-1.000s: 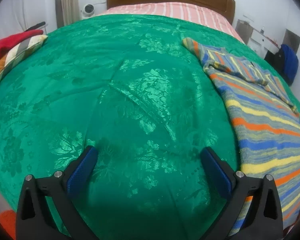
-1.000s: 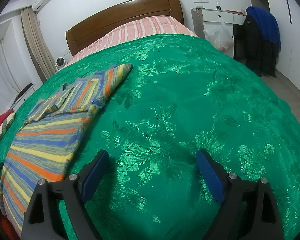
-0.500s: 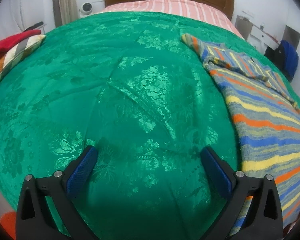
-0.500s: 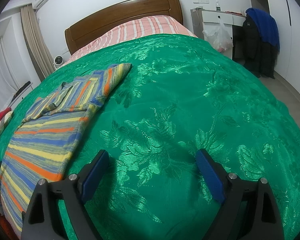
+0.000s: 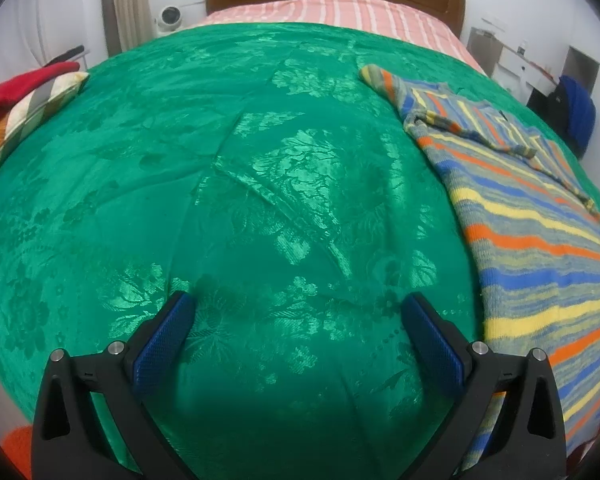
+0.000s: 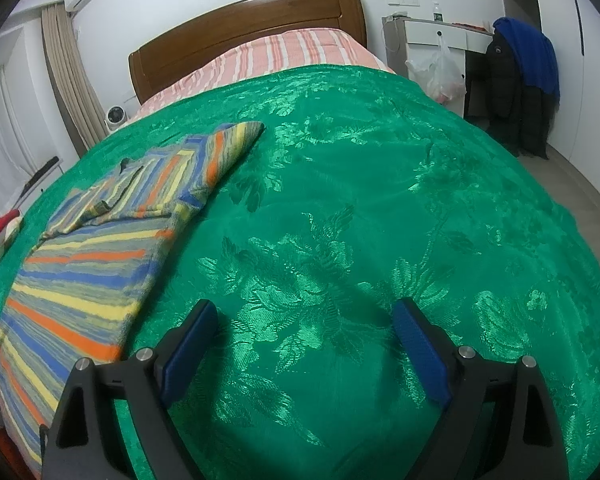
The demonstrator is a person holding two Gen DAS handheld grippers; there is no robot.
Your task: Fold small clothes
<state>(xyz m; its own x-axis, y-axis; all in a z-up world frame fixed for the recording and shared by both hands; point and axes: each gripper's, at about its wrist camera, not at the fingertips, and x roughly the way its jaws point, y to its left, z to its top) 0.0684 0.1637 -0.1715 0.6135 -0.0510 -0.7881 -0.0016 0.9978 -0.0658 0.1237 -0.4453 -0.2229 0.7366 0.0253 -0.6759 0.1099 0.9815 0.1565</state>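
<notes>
Green floral bedspread (image 5: pixel 260 160) — rainbow-striped sweater (image 5: pixel 540 240)

Ahead of the jaws a green brocade bedspread (image 6: pixel 380 200) runs to a wooden headboard (image 6: pixel 244 28), white walls behind, beige curtain (image 6: pixel 72 80) far left.

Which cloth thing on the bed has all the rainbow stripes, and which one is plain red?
The striped sweater lying flat on the green bedspread has blue, orange and yellow stripes. The red cloth at the bed's edge is plain.
</notes>
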